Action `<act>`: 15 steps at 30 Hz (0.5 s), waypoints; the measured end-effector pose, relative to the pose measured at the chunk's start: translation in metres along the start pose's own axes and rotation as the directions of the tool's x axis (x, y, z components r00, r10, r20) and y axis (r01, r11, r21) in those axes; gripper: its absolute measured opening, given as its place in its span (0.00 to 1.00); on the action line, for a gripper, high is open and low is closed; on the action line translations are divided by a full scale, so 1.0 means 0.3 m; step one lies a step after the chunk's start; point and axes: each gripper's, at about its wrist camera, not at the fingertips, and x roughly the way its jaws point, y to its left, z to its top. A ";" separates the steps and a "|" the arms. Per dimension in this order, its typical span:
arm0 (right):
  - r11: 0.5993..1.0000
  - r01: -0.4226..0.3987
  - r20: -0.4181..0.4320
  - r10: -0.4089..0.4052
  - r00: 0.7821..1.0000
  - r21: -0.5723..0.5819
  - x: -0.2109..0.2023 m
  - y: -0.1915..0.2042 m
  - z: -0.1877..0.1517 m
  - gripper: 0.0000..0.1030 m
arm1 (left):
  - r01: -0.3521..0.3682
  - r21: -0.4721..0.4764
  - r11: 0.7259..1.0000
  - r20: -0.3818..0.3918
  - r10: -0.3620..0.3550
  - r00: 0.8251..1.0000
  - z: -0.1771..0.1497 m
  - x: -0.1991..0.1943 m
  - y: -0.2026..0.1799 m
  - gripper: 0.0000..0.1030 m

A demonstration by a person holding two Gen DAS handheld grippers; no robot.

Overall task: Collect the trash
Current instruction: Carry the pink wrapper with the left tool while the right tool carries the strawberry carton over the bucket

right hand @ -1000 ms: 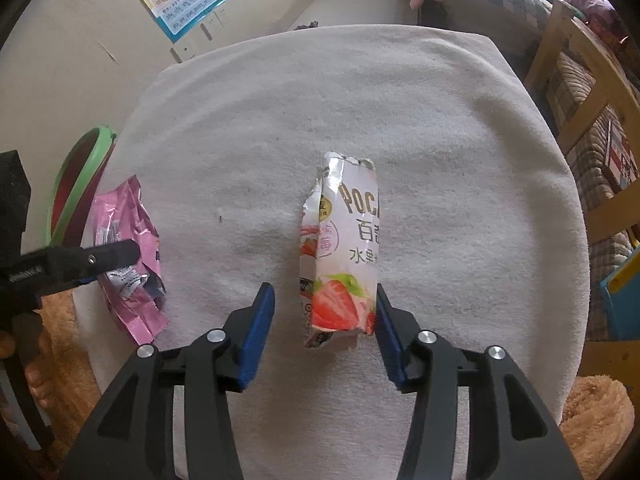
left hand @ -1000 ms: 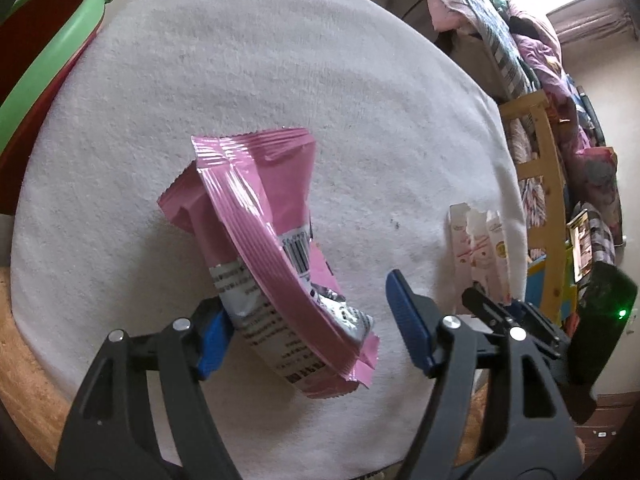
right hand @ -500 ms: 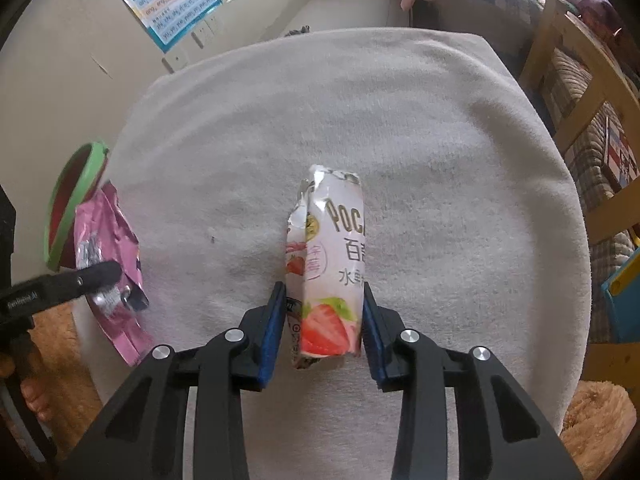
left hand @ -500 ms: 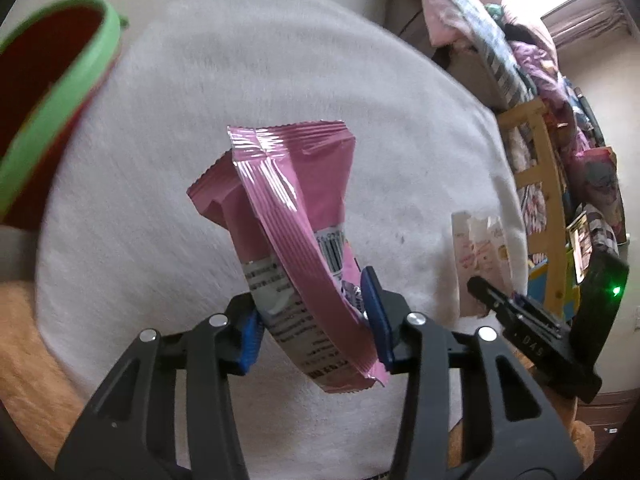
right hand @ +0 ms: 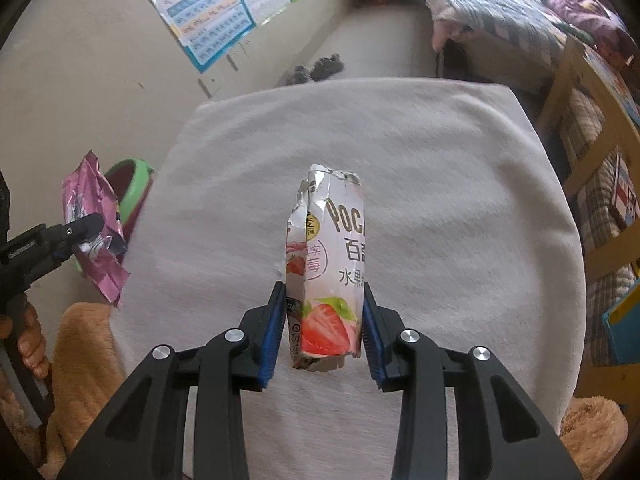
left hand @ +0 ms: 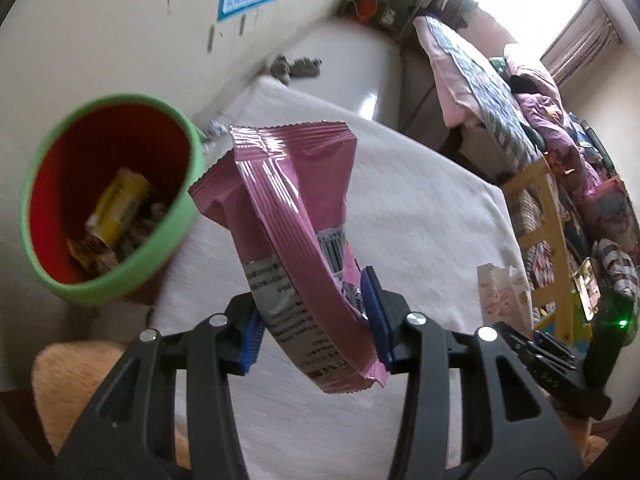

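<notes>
A pink wrapper (left hand: 296,216) is now clamped in the left gripper (left hand: 312,320) and lifted off the white cloth (left hand: 420,208), where it lay a second ago between parted jaws. The right gripper (right hand: 324,320) has likewise closed on a torn strawberry packet (right hand: 332,264) and raised it. A green bin (left hand: 176,224) with trash inside sits just left; both pieces look ready to drop in.

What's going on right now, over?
Left gripper shut on pink wrapper. Right gripper shut on strawberry carton. Bin beside left gripper, path looks clear.
</notes>
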 end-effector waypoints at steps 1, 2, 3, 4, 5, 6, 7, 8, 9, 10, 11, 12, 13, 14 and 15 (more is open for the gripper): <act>1.000 -0.003 0.009 0.003 1.000 -0.010 -0.010 0.015 0.008 0.34 | -0.009 0.002 1.000 0.014 0.009 1.000 0.004 -0.012 0.008 0.42; 1.000 -0.005 0.016 0.005 1.000 -0.019 -0.017 0.025 0.014 0.34 | -0.015 0.002 1.000 0.023 0.015 1.000 0.007 -0.021 0.014 0.42; 0.999 -0.009 0.025 0.010 1.000 -0.031 -0.027 0.043 0.023 0.34 | -0.021 0.002 1.000 0.032 0.021 0.999 0.009 -0.029 0.021 0.42; 0.999 -0.013 0.033 0.014 0.999 -0.042 -0.036 0.060 0.031 0.34 | -0.025 0.000 1.000 0.038 0.025 0.999 0.012 -0.037 0.027 0.42; 0.999 -0.015 0.039 0.017 0.999 -0.050 -0.041 0.075 0.038 0.34 | -0.028 -0.002 1.000 0.042 0.028 0.999 0.016 -0.040 0.031 0.42; 0.998 -0.018 0.046 0.021 0.999 -0.062 -0.049 0.093 0.047 0.34 | -0.030 -0.005 1.000 0.046 0.030 0.998 0.016 -0.045 0.038 0.42; 0.997 -0.021 0.053 0.025 0.998 -0.075 -0.057 0.111 0.054 0.34 | -0.033 -0.009 0.999 0.050 0.033 0.998 0.015 -0.050 0.046 0.42; 0.996 -0.021 0.057 0.026 0.998 -0.085 -0.062 0.122 0.058 0.34 | -0.035 -0.013 0.999 0.054 0.036 0.998 0.014 -0.053 0.053 0.42; 0.995 -0.020 0.062 0.026 0.998 -0.099 -0.069 0.141 0.064 0.34 | -0.038 -0.017 0.999 0.057 0.039 0.998 0.015 -0.053 0.056 0.42; 0.994 -0.020 0.066 0.028 0.997 -0.112 -0.074 0.158 0.071 0.34 | -0.039 -0.019 0.999 0.060 0.041 0.997 0.015 -0.056 0.060 0.42; 0.992 -0.021 0.067 0.030 0.997 -0.120 -0.075 0.168 0.076 0.34 | -0.042 -0.022 0.999 0.064 0.043 0.997 0.014 -0.059 0.064 0.42; 0.991 -0.023 0.070 0.032 0.997 -0.131 -0.078 0.185 0.084 0.34 | -0.045 -0.023 0.999 0.068 0.046 0.997 0.014 -0.062 0.072 0.42; 0.990 -0.024 0.073 0.034 0.997 -0.139 -0.081 0.197 0.087 0.34 | -0.047 -0.024 0.999 0.071 0.048 0.996 0.014 -0.068 0.081 0.42; 0.989 -0.025 0.074 0.036 0.997 -0.148 -0.083 0.210 0.092 0.34 | -0.049 -0.026 0.998 0.074 0.051 0.996 0.015 -0.074 0.092 0.42; 0.987 -0.025 0.075 0.038 0.996 -0.159 -0.084 0.227 0.099 0.34 | -0.051 -0.029 0.998 0.078 0.053 0.996 0.015 -0.077 0.100 0.42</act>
